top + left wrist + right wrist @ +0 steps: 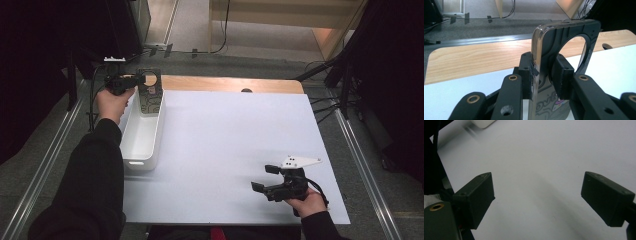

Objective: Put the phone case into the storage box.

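Dark plastic plate [149,95] with a round cut-out, pinched upright over the far end of the white bin [142,145].
Clamped at its edge between the pads of the left gripper [131,81], seen close in the left gripper view [541,75], likely so that it hangs vertically and can pass the bin's narrow mouth; lower part seemingly inside the bin, contact with the floor of it not readable. Right gripper [266,177] parked low over the white table sheet [225,140], jaws wide apart and empty, well clear, probably waiting.
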Demonstrator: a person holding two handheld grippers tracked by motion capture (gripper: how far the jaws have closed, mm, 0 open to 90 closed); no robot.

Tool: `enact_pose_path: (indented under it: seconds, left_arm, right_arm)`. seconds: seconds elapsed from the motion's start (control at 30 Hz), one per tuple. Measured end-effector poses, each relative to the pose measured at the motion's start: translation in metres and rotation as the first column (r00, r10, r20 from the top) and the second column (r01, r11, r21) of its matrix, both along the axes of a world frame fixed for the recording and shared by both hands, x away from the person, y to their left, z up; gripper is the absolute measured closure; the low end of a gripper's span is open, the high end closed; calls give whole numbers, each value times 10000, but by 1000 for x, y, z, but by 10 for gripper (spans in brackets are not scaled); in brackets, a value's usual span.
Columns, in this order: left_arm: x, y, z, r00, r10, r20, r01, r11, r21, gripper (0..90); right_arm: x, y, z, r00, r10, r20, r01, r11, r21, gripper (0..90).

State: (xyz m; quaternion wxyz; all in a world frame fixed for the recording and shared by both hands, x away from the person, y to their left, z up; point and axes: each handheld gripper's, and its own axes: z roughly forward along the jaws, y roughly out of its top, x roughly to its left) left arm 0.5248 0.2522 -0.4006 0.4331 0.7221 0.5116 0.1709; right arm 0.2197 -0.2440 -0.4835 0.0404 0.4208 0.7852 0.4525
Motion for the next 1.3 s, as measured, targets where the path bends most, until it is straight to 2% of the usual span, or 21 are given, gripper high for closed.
enact_pose_path:
  seconds: [0.1,0.47,0.6,0.77,0.87,0.97,1.2,1.3]
  left_arm:
    - [1,-1,-3,10000,-7,-65,8,9999,133,712]
    - [3,0,-6,9998,9,-190,-7,9999,106,694]
    - [4,-1,-6,9997,-3,-235,0,9999,-122,586]
    - [4,-2,-5,9996,-59,-285,54,9998,-190,507]
    - [3,-2,-3,9995,-82,-309,74,9996,-270,481]
    - [2,-2,-1,9993,-7,-376,1,9999,-170,473]
    - [-1,2,6,9981,-177,-587,143,9982,-587,417]
    - [-5,1,10,9981,-207,-581,182,9989,-435,398]
  right_arm:
    - [0,0,0,10000,25,9,-25,10000,1,105]
    - [0,1,-1,10000,-2,-23,2,10000,-16,105]
    - [0,1,-1,10000,-13,-22,13,10000,-14,105]
    - [0,0,0,10000,-12,-4,12,10000,-2,105]
    - [0,0,0,10000,-12,-7,12,10000,3,105]
    - [0,0,0,10000,-18,-10,18,10000,-3,104]
    - [2,-1,1,10000,-25,32,25,10000,-7,104]
    - [4,0,1,10000,19,33,-19,10000,-6,105]
